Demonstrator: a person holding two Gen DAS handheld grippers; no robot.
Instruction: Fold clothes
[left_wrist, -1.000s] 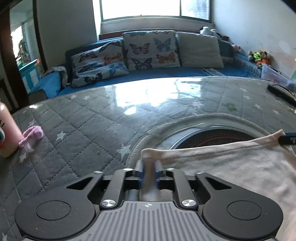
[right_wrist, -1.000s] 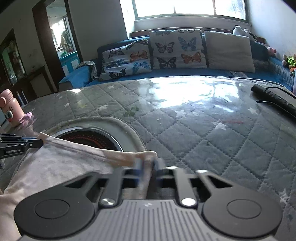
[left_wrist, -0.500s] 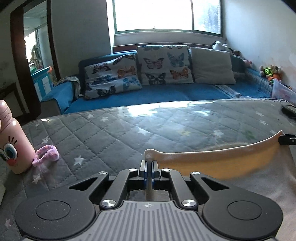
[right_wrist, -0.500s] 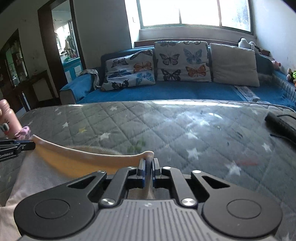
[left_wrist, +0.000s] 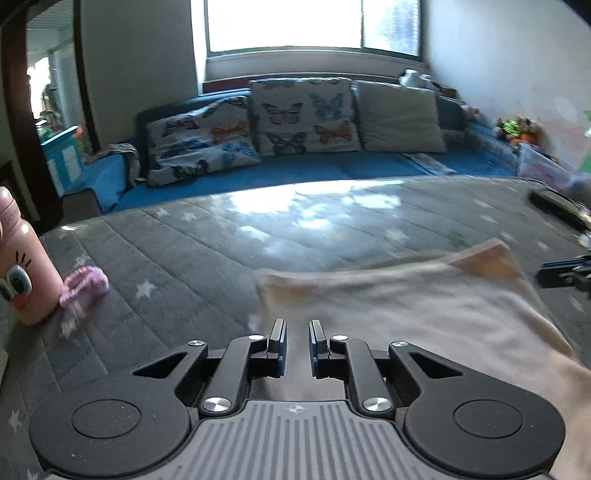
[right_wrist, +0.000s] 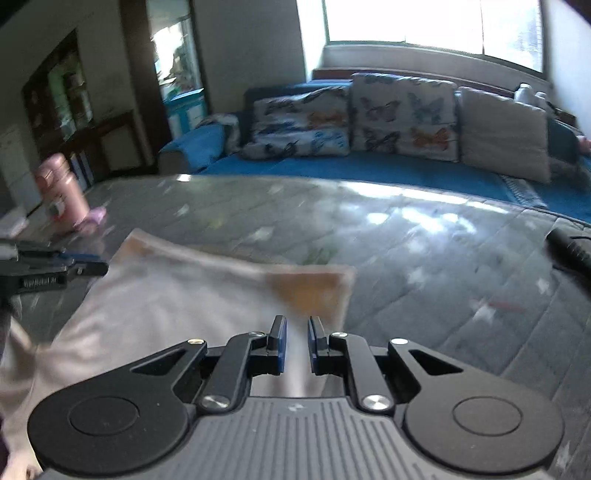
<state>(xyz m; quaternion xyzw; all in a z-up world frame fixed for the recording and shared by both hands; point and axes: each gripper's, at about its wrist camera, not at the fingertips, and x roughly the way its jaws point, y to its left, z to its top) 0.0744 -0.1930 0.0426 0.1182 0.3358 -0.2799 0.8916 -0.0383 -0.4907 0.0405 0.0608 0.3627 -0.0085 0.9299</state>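
Both our claws have just been opening. Our left gripper (left_wrist: 297, 330) shows a narrow gap between its blue-padded jaws, nothing pinched in it. Same on our right gripper (right_wrist: 296, 326): jaws slightly apart, gripping nothing. The pale cream cloth garment (left_wrist: 406, 306) lies released on the grey quilted star-print tabletop (left_wrist: 192, 258), its folded edge just ahead of both claws, toward the near edge of the surface. At the left edge stands a pink cartoon-face bottle (left_wrist: 20, 266), a purple fuzzy hair tie (left_wrist: 83, 286) beside it.
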